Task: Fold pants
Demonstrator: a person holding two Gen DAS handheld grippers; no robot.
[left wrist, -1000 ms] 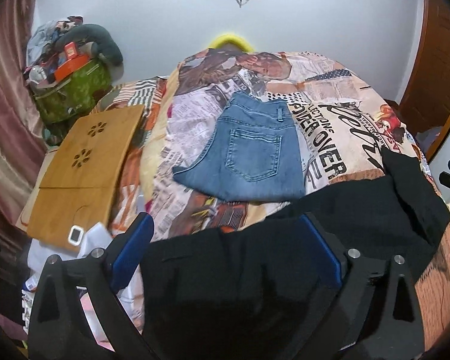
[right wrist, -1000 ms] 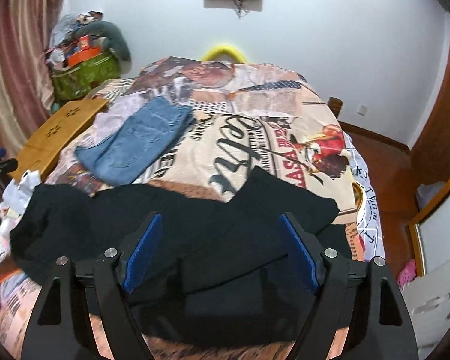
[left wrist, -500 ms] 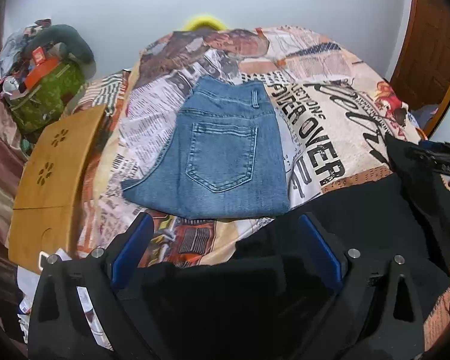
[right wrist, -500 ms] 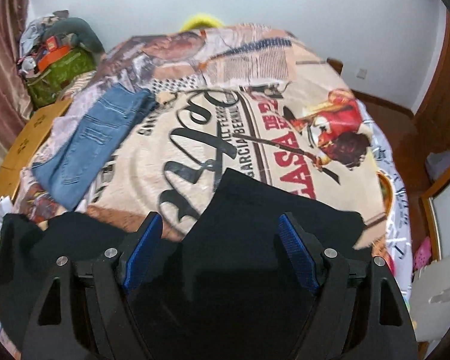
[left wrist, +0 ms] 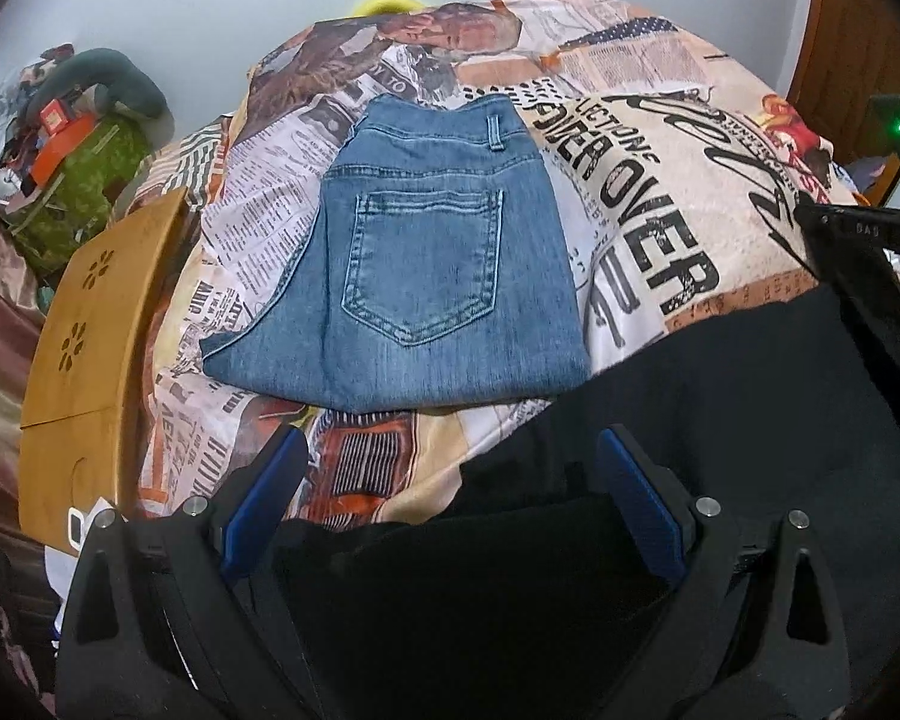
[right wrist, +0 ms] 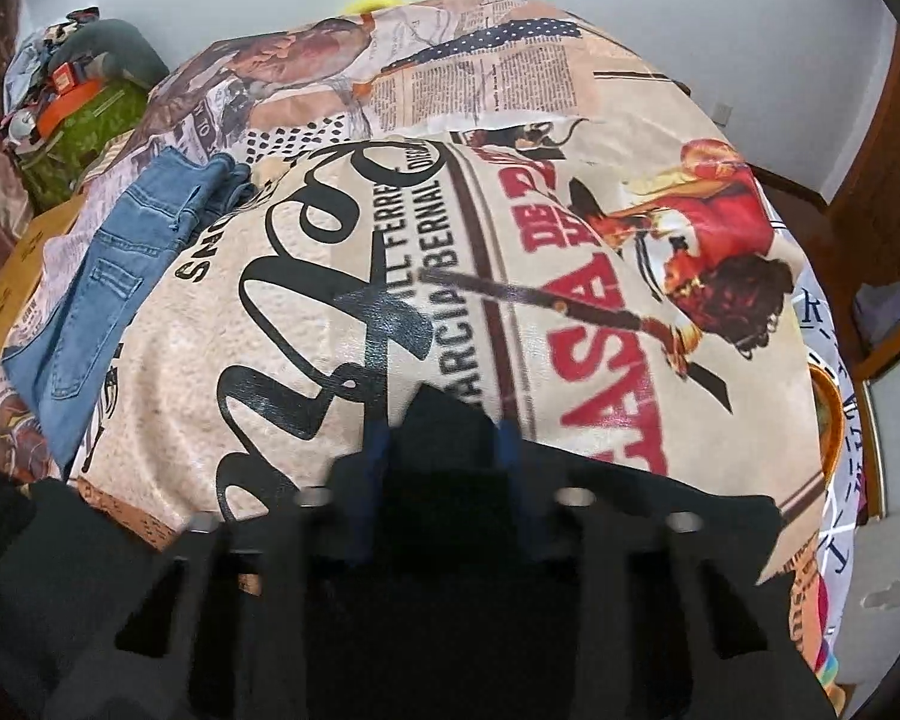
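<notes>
Black pants (left wrist: 720, 420) lie along the near edge of the bed. My left gripper (left wrist: 450, 480) is open, its blue pads wide apart over the dark cloth. In the right wrist view the right gripper (right wrist: 441, 426) has closed in on a raised corner of the black pants (right wrist: 444, 456); its blue pads press the cloth from both sides. Part of the right gripper also shows at the right edge of the left wrist view (left wrist: 864, 228).
Folded blue jeans (left wrist: 438, 264) lie on the newspaper-print bedspread (right wrist: 510, 240); they also show in the right wrist view (right wrist: 108, 276). A wooden lap desk (left wrist: 90, 324) and a green bag with clutter (left wrist: 84, 180) stand at the left. A wooden door (left wrist: 858, 30) is at the right.
The right gripper has closed from wide open onto a corner of the black pants. Both grippers moved lower and forward over the bed. The left gripper stays open.
</notes>
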